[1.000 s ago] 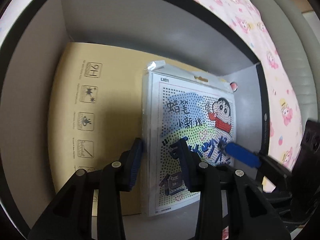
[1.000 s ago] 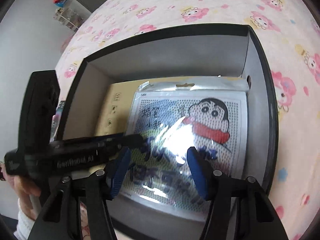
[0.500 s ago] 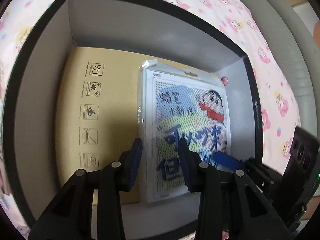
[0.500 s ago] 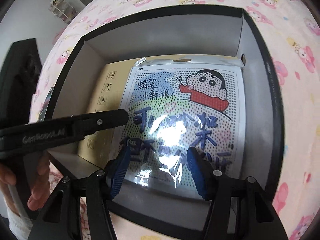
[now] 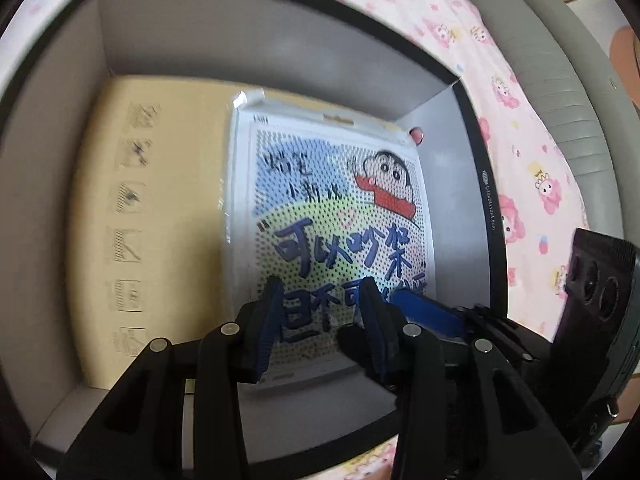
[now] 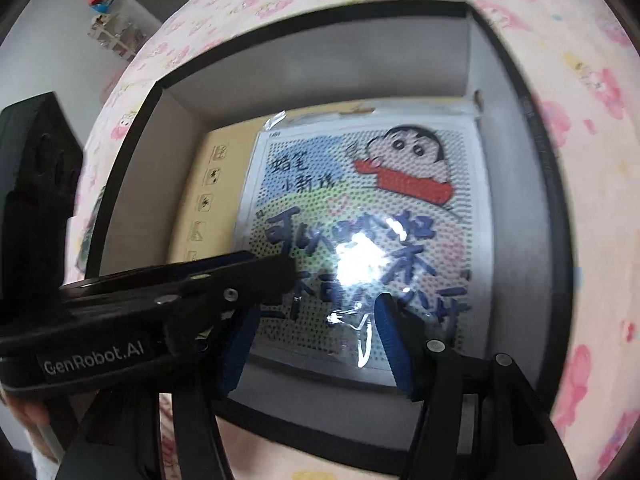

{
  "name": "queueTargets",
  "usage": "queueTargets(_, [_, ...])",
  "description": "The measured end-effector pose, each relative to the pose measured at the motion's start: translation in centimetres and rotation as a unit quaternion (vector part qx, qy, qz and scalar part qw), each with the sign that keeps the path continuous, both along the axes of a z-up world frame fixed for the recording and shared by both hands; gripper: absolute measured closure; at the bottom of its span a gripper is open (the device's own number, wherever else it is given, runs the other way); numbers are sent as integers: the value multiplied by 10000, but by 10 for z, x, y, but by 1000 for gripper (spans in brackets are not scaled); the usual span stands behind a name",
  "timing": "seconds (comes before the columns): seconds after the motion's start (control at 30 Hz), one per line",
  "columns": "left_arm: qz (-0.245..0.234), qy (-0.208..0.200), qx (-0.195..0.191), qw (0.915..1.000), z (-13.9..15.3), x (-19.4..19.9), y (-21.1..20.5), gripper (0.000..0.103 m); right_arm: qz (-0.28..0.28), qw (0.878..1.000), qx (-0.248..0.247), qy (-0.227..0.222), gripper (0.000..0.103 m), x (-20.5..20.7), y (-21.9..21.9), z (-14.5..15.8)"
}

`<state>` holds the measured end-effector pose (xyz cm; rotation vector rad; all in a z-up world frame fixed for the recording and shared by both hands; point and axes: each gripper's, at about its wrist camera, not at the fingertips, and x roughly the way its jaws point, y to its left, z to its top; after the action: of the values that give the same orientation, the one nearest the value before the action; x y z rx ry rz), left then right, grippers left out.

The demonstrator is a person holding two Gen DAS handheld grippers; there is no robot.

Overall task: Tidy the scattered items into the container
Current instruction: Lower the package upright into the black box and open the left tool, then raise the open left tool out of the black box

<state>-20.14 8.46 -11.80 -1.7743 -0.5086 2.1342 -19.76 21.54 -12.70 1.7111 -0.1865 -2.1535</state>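
A black-rimmed grey box (image 5: 486, 216) (image 6: 532, 128) sits on a pink cartoon-print cloth. Inside lies a flat tan pack (image 5: 168, 208) (image 6: 216, 184) with icons, and on it a plastic-wrapped cartoon bead kit (image 5: 332, 220) (image 6: 360, 220) against the right wall. My left gripper (image 5: 320, 312) is open and empty above the kit's near edge. My right gripper (image 6: 316, 332) is open and empty above the same near edge. A blue finger (image 5: 424, 312) of the right gripper shows in the left view, and the left gripper's body (image 6: 160, 296) crosses the right view.
The pink cloth (image 5: 520, 152) (image 6: 592, 200) surrounds the box. A grey padded chair or sofa (image 5: 560, 60) stands at the far right. A shelf with small toys (image 6: 108, 20) is by the wall at the far left.
Both grippers have drawn back and up from the box, staying open. The kit lies flat in the box, unmoved. Both views are now blurred by motion.
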Motion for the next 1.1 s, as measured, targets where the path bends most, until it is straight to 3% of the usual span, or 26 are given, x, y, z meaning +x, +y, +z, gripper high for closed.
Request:
queueTargets(0.13, [302,413,179,9985,11,24,4,46,-38,9977,445,518,47,15,-2,22])
queueTargets(0.27, [356,962,-145,9946,45,44,-15,44,-324,9884,856,1214,32,26,4,51])
queueTargets(0.37, [358,1399,-343,9889,60,50,-32,28,-850,9839,833,1335,30,31,17,60])
queueTargets(0.47, [338,1666,-417,9846,71,60,-47,28,-1120,9840,489,1294,30,46,28,68])
queueTargets(0.63, [199,2001,-731,9768,87,81,-37,28,-1319,9789,300,1535,29,68,29,87])
queueTargets(0.83, [60,2259,-713,9715,115,110,-47,27,-1377,9692,335,2014,29,104,20,111])
queueTargets(1.1, [90,2463,-575,9674,139,140,-72,25,-1302,9665,157,2204,29,134,3,137])
